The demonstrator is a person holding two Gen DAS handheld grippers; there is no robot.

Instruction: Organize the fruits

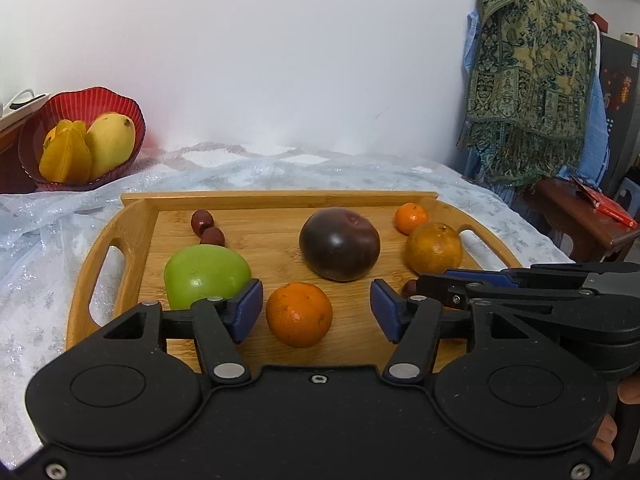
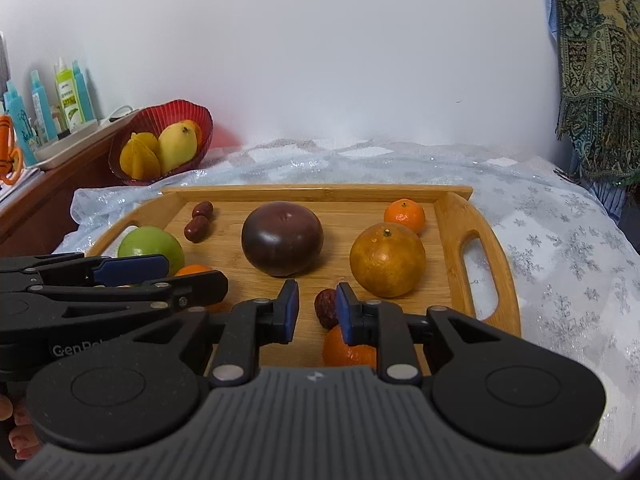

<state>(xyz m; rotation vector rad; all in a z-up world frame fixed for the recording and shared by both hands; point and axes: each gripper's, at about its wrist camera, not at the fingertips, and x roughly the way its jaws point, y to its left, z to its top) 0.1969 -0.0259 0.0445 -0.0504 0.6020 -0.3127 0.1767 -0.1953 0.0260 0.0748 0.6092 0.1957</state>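
Note:
A wooden tray [image 1: 136, 232] [image 2: 452, 216] holds a green apple [image 1: 204, 274] [image 2: 150, 244], a dark purple fruit [image 1: 339, 243] [image 2: 282, 238], a large dull orange [image 1: 434, 248] [image 2: 387, 260], a small mandarin [image 1: 411, 218] [image 2: 405, 214], red dates [image 1: 206, 228] [image 2: 198, 222] and an orange [image 1: 299, 314]. My left gripper [image 1: 316, 312] is open around that orange. My right gripper [image 2: 317, 312] is open, narrower, beside a red date [image 2: 325, 307] and above another orange [image 2: 344, 350].
A red bowl [image 1: 120, 108] [image 2: 200, 116] with a mango and starfruit stands at the back left on a wooden sideboard. Bottles [image 2: 72, 92] stand further left. A patterned cloth [image 1: 532, 80] hangs at the right. A pale lacy cloth covers the table.

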